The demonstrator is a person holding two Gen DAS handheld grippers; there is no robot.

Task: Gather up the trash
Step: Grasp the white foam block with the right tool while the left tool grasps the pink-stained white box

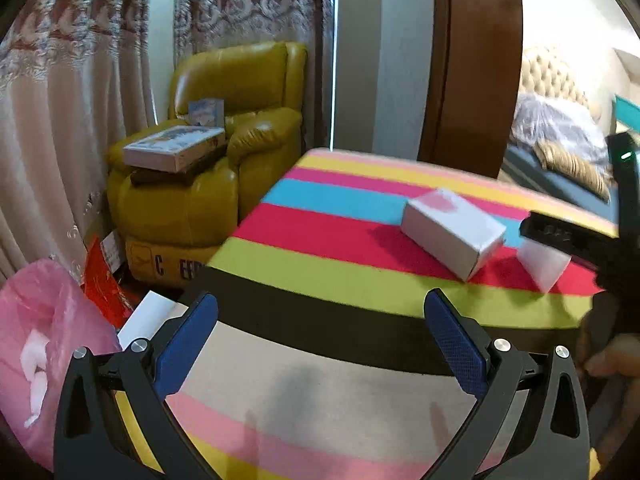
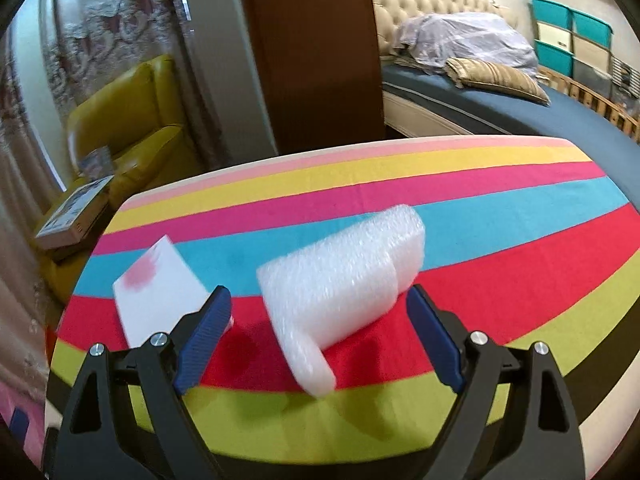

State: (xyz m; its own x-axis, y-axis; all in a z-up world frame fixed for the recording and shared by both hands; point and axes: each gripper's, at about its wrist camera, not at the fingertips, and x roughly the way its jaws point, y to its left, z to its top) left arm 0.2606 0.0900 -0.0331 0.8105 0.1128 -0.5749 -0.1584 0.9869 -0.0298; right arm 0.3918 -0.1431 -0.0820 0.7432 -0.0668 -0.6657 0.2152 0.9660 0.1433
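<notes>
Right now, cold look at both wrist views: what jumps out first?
The striped cloth fills both views with bright colour bands. On its red and blue bands, a roll of bubble wrap lies just ahead of the open right gripper, with a white box beside it on the left. Farther back, a yellow armchair holds a flat box, and a pink bag sits beside the open left gripper.
</notes>
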